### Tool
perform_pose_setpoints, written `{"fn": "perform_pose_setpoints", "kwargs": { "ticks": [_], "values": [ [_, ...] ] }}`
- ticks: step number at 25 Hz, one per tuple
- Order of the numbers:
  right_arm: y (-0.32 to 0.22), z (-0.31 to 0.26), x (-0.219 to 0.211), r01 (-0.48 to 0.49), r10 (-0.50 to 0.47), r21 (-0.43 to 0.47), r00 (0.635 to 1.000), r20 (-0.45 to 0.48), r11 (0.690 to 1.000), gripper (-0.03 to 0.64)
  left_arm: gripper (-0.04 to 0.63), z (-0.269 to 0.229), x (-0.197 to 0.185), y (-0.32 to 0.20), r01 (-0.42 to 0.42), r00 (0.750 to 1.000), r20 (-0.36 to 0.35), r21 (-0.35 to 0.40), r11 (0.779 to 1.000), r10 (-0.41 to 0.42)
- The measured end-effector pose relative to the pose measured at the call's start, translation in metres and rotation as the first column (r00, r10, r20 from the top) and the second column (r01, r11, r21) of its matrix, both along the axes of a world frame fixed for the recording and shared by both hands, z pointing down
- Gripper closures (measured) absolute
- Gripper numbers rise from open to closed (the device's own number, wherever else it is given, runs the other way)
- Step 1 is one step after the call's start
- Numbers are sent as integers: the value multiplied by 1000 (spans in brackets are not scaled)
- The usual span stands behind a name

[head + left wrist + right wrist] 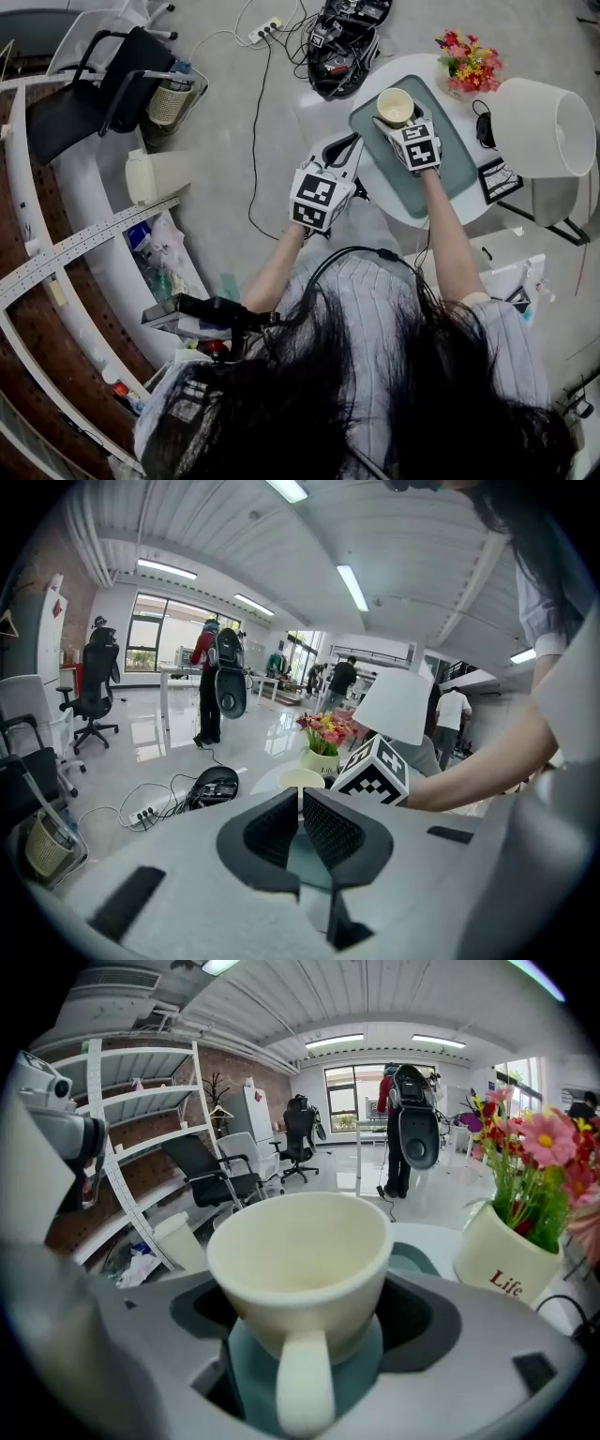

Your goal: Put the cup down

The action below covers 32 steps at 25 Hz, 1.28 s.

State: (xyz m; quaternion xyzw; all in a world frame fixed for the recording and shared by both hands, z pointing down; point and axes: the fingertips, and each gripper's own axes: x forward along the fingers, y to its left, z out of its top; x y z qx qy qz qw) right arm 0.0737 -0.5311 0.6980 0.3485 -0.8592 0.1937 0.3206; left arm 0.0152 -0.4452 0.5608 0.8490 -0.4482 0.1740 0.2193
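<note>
Upper right, head view: cream cup (395, 106), upright, its body clamped between the jaws of the right gripper (397, 126), over the teal tray (452, 161) on a round white table (397, 204). Flower pot (466, 66) beside the tray. Centre: left gripper (348, 150), jaws nearly touching, nothing between them.

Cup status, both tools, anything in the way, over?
Left tool shut, empty. Right tool shut on cup, upright over teal tray. Flower pot beside tray, apart from cup.

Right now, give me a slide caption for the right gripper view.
Right tool holding a cream cup over a teal tray, flowers alongside.
</note>
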Motion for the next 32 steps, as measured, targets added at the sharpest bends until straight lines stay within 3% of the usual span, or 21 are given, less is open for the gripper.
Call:
{"fn": "perform_pose_setpoints", "kwargs": {
  "ticks": [18,32],
  "values": [
    [1,14,-4,-20,19,-37,1000,-18,999,209,577,-2,-15,7,12,1000,5,4,1000,-12],
    [29,-15,20,-194,199,-79,978,56,978,209,577,-12,-38,28,19,1000,4,23,1000,-19]
  ]
}}
